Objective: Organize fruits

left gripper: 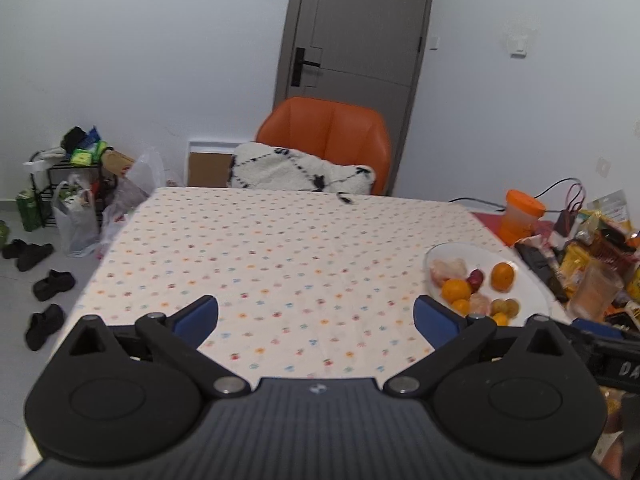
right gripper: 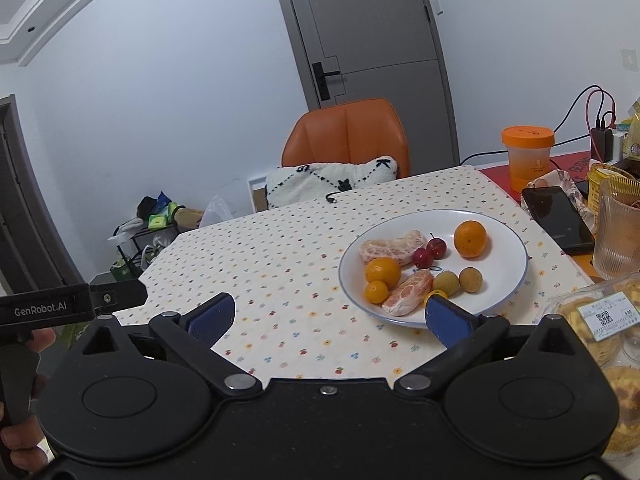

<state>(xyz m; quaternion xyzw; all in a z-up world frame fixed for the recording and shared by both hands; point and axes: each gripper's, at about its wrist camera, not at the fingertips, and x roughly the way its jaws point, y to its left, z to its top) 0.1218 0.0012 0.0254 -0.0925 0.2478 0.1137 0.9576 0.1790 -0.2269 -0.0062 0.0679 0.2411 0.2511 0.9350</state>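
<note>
The table (right gripper: pixel 280 264) filled mid-frame; right of centre, the plate (right gripper: pixel 508 280) held all the fruits (right gripper: pixel 470 239). Both the left gripper (left gripper: pixel 316 316) and right gripper (right gripper: pixel 328 316) gaped empty, fitting either gathering finished or sorting pending.

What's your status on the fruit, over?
Left hand-held gripper and right hand-held gripper open, empty. Fruit all on white plate. Glass tumbler and phone crowd plate's right.

Both wrist cameras are looking from the counter's (left gripper: pixel 280 248) near edge toward the far edge, the right one sitting nearer the plate (right gripper: pixel 504 280); both are sharing the plate and the orange chair (left gripper: pixel 328 136).
</note>
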